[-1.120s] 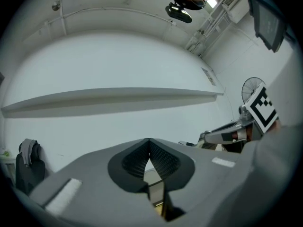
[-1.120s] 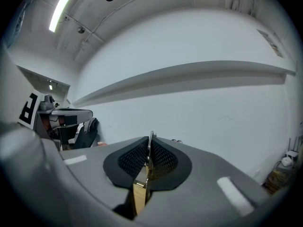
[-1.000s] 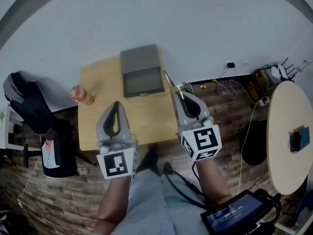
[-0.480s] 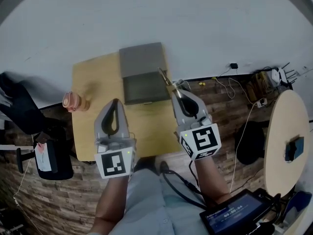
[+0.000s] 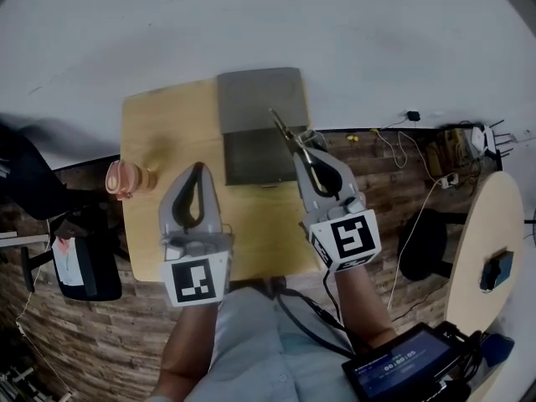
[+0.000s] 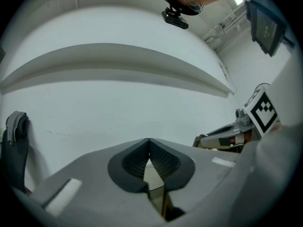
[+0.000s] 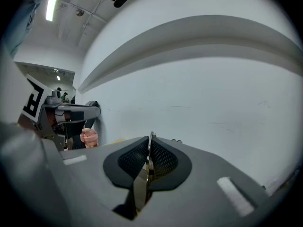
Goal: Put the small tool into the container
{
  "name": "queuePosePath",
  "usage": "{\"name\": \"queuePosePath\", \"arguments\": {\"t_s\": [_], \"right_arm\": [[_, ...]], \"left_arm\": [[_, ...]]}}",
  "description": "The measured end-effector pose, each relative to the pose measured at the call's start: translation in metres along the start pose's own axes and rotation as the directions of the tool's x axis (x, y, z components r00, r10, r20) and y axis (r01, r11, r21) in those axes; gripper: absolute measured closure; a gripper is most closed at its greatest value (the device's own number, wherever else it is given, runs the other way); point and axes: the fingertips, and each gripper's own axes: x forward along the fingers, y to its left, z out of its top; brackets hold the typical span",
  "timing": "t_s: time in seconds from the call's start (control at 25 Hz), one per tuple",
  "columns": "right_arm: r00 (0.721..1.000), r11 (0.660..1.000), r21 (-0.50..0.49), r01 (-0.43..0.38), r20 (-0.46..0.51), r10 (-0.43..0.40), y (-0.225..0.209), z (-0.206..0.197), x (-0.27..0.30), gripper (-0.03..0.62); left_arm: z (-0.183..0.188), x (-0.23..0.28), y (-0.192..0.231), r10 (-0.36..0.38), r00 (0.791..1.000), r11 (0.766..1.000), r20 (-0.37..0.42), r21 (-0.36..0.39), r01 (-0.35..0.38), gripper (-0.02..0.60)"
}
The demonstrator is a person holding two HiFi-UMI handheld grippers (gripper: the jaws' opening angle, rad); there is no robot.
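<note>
Tool pinched in right gripper, over the container's right side

The small tool point(image 5: 286, 130) is a thin, flat strip of shiny metal, silvery with a yellowish glint. The right gripper point(image 5: 306, 151) holds it by one end, its jaws pressed together on the metal. In the right gripper view the strip point(image 7: 150, 137) stands edge-on between the two dark ribbed pads of that gripper point(image 7: 148, 149), its narrow end poking out just past them. In the head view the free end slants up and to the left and shows in front of the right part of the grey container point(image 5: 251, 99), which lies open at the far edge of the pale wooden surface point(image 5: 167, 132). How high above the container the tool is cannot be told.

The left gripper point(image 5: 197, 170) hangs over the surface near the container's left side; its jaws point(image 6: 148, 143) are pressed together at the tips with nothing between them. A pink cup point(image 5: 126, 178) stands at the surface's left edge.
</note>
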Motion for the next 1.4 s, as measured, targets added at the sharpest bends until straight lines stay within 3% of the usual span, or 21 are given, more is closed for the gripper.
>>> {"name": "queuePosePath", "arguments": {"t_s": [0.88, 1.24, 1.4], "right_arm": [[0.976, 0.990, 0.035, -0.135, -0.167, 0.139, 0.006, -0.102, 0.083, 0.580], [0.961, 0.980, -0.019, -0.197, -0.202, 0.189, 0.016, -0.121, 0.099, 0.580], [0.949, 0.969, -0.034, -0.244, -0.216, 0.231, 0.022, -0.130, 0.102, 0.580]], "left_arm": [[-0.101, 0.042, 0.044, 0.027, 0.985, 0.996, -0.172, -0.075, -0.041, 0.572], [-0.109, 0.050, 0.052, 0.032, 0.988, 0.998, -0.152, -0.047, -0.040, 0.572], [-0.120, 0.053, 0.056, 0.041, 0.982, 0.998, -0.184, -0.044, -0.050, 0.572]]}}
